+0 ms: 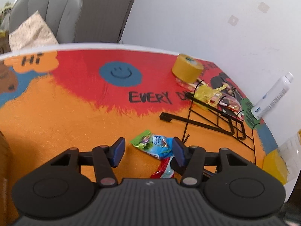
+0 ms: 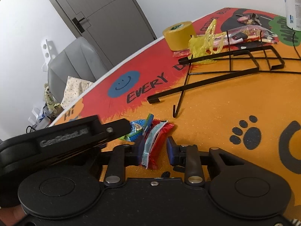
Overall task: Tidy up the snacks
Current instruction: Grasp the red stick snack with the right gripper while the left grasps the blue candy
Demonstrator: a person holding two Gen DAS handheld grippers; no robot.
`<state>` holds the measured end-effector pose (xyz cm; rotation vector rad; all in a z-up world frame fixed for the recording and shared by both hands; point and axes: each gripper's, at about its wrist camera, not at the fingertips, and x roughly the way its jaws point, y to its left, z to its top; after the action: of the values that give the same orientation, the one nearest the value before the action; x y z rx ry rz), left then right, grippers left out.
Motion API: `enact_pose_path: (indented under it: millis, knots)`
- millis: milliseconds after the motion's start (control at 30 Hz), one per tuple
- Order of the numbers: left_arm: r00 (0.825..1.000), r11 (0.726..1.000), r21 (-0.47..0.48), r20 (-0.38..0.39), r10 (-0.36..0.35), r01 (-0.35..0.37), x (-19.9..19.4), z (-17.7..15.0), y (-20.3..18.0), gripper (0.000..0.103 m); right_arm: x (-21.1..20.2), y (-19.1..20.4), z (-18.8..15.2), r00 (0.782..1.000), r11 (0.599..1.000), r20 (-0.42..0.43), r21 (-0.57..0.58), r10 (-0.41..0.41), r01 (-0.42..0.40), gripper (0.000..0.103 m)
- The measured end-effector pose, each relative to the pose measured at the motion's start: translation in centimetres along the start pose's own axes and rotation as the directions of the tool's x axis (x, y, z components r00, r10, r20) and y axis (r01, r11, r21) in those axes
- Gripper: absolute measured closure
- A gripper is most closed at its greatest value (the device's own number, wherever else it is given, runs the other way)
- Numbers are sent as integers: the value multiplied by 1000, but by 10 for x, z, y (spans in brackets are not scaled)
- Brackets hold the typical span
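A green and blue snack packet (image 1: 150, 144) lies flat on the orange mat, between the blue pads of my left gripper (image 1: 148, 150). The left pad stands clear of it and the right pad sits at its edge, so the jaws are open. Beside it lies a red and pale-blue snack packet (image 2: 153, 145), between the pads of my right gripper (image 2: 154, 149). One pad is against this packet and a gap shows at the other, so these jaws are open. The right wrist view also shows the left gripper (image 2: 75, 137) at the left, reaching over the green and blue packet (image 2: 137, 128).
A black wire rack (image 1: 216, 120) (image 2: 235, 62) lies flat behind the packets. Past it are a yellow tape roll (image 1: 187, 67) (image 2: 178, 35), a crumpled yellow bag (image 2: 205, 45), a clear bag of snacks (image 2: 248, 32), keys (image 2: 248, 17) and a white tube (image 1: 272, 96). A grey chair (image 1: 52, 9) stands beyond the table.
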<state>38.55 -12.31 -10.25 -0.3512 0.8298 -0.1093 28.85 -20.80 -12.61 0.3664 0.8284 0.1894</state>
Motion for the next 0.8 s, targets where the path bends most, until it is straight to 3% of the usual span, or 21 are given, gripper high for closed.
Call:
enact_pose_path:
  millis: [233, 467, 800]
  knots:
    - [1000, 1000, 10, 12, 1, -1, 14, 1, -3, 49, 7, 6, -5, 1000, 1000, 4, 11, 9, -9, 75]
    - [999, 1000, -7, 26, 28, -28, 24, 7, 4, 49, 4, 10, -2, 997, 997, 9, -10, -73, 73, 85]
    - [997, 998, 29, 52, 54, -56, 38, 14, 6, 49, -12, -13, -10, 997, 996, 30, 43, -74, 72, 87]
